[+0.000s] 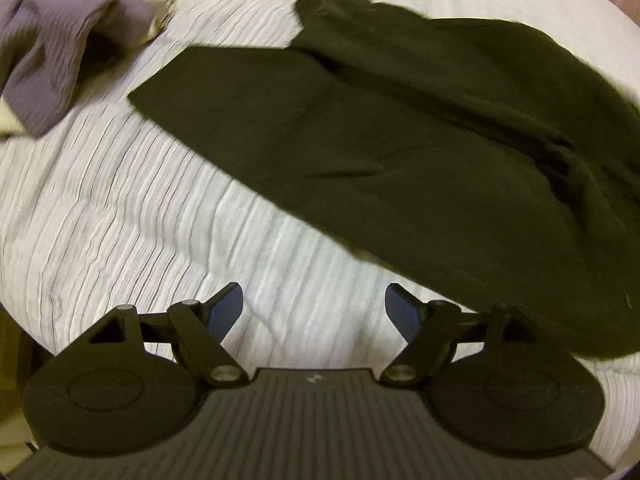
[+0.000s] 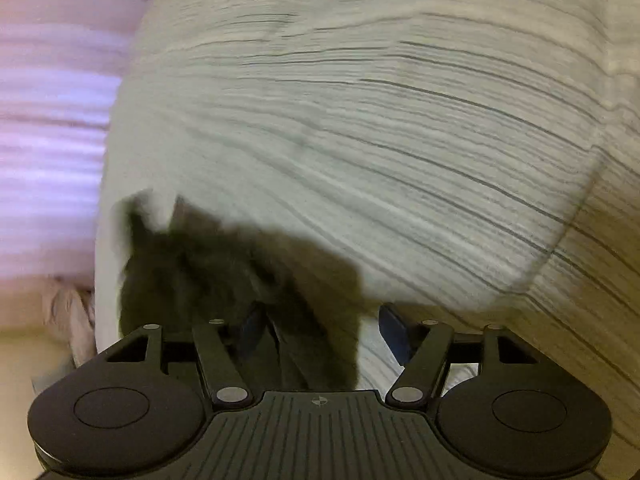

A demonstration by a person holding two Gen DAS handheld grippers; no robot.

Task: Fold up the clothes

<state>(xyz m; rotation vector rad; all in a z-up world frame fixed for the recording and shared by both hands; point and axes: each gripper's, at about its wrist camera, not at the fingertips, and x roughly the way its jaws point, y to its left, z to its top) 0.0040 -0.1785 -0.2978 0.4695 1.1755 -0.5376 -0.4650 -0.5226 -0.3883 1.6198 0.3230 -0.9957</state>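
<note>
Left gripper (image 1: 314,312) hangs released, jaws wide over bare striped bedspread (image 1: 120,220), gripping nothing. Ahead and to its right lies the dark olive garment (image 1: 380,152), its long axis running diagonally from upper left to lower right, the near hem just beside the right finger. Farther left sits a crumpled purple garment (image 1: 60,48). Right gripper (image 2: 316,332), jaws spread, has dark cloth (image 2: 240,272) draped between them, unpinched; it seems nearer.
</note>
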